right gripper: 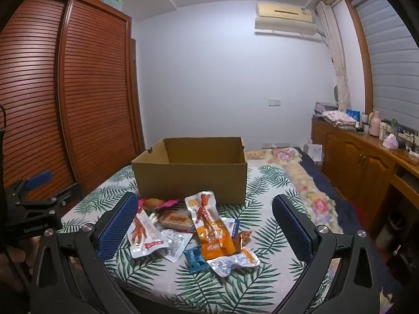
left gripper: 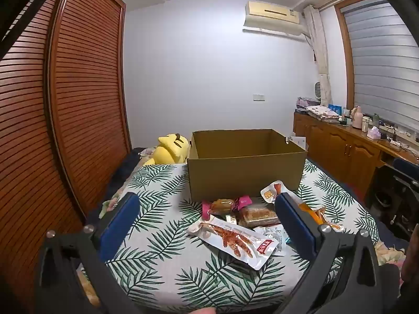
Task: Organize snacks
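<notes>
Both the left gripper (left gripper: 209, 225) and the right gripper (right gripper: 207, 225) hang spread wide and empty. The pile of foil snack packets (right gripper: 193, 227) lies on the leaf-print bedcover (right gripper: 235, 287), just near of the open brown cardboard box (right gripper: 191, 178). It sits between the right gripper's fingers, probably nearer that hand.

A plain brown cardboard box (right gripper: 191, 180) stood on a white bedcover (right gripper: 262, 196) printed with green palm leaves. The snack packets (right gripper: 209, 225) were silver, orange, pink and blue. The plush toy (left gripper: 171, 150) was yellow, the slatted wardrobe (left gripper: 86, 99) reddish brown.
</notes>
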